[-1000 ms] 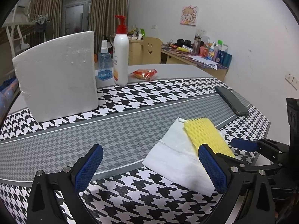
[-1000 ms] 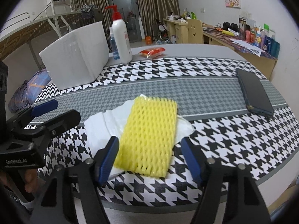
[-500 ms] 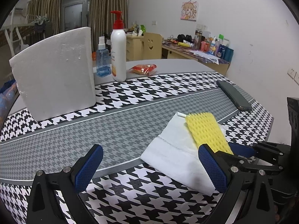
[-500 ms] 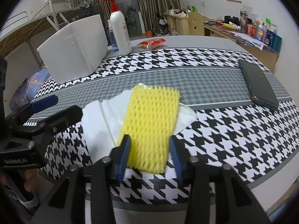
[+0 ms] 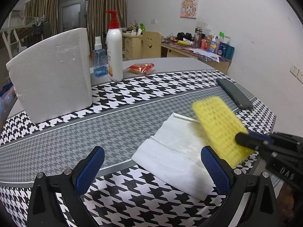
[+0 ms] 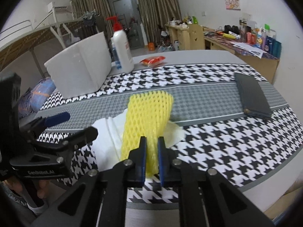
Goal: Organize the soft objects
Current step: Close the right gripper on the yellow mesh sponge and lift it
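A yellow foam net sleeve [image 6: 149,117] is pinched at its near end by my right gripper [image 6: 152,147], which is shut on it and lifts it tilted above the table. It shows lifted in the left wrist view [image 5: 217,126], with the right gripper [image 5: 251,140] at its near end. A white folded sheet [image 5: 174,151] lies flat under it on the houndstooth cloth; it also shows in the right wrist view [image 6: 108,130]. My left gripper [image 5: 151,168] is open and empty, low over the table's near edge, left of the sheet.
A white foam box [image 5: 51,79] stands at the back left. A pump bottle [image 5: 114,51], a blue spray bottle [image 5: 99,58] and a red snack pack [image 5: 141,68] stand behind it. A dark phone [image 5: 234,93] lies at the right edge.
My right gripper closed on the yellow net's near end and raised it off the white sheet. The left gripper stayed open and barely moved.
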`<state>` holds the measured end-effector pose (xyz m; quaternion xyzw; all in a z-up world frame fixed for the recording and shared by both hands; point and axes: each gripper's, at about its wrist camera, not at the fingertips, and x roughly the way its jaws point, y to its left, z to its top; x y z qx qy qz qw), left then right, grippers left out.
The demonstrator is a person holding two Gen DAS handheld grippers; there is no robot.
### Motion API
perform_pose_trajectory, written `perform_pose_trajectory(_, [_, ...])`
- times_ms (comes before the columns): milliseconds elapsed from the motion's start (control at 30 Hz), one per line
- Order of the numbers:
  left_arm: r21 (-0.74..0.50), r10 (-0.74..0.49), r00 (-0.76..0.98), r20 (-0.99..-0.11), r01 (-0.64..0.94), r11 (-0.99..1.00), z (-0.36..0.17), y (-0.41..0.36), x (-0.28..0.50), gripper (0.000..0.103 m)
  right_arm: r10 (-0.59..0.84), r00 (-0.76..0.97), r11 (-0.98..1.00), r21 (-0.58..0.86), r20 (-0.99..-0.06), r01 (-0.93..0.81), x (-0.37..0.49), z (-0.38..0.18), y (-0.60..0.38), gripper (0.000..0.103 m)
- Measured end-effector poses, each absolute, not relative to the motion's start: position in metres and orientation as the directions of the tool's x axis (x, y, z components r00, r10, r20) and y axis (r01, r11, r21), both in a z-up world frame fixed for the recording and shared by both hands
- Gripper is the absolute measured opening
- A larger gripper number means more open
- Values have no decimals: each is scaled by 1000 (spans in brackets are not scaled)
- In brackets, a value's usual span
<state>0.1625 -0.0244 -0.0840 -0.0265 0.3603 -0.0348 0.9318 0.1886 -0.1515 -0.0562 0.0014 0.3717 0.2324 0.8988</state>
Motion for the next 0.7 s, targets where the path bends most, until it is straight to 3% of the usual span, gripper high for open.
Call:
perform_pose_trajectory(467, [-70, -98, 694, -713, 68, 995, -92, -42, 172, 102, 297, 643, 948, 138, -706, -286, 202, -69, -193, 16])
perform_pose_trajectory(533, [-71, -101, 690, -716, 72, 995, -93, -45, 173, 102, 295, 642, 950, 146, -708, -276, 203, -70, -198, 26])
perform_pose_trajectory(600, [-73, -103, 684, -722, 73, 995, -94, -48, 176, 102, 291, 652, 952, 142, -700, -271, 201, -69, -201, 53])
perform_pose_trajectory(700, [-68, -96, 670, -736, 67, 995, -97, -52, 181, 102, 306, 665, 947, 149, -682, -284, 197, -67, -204, 62])
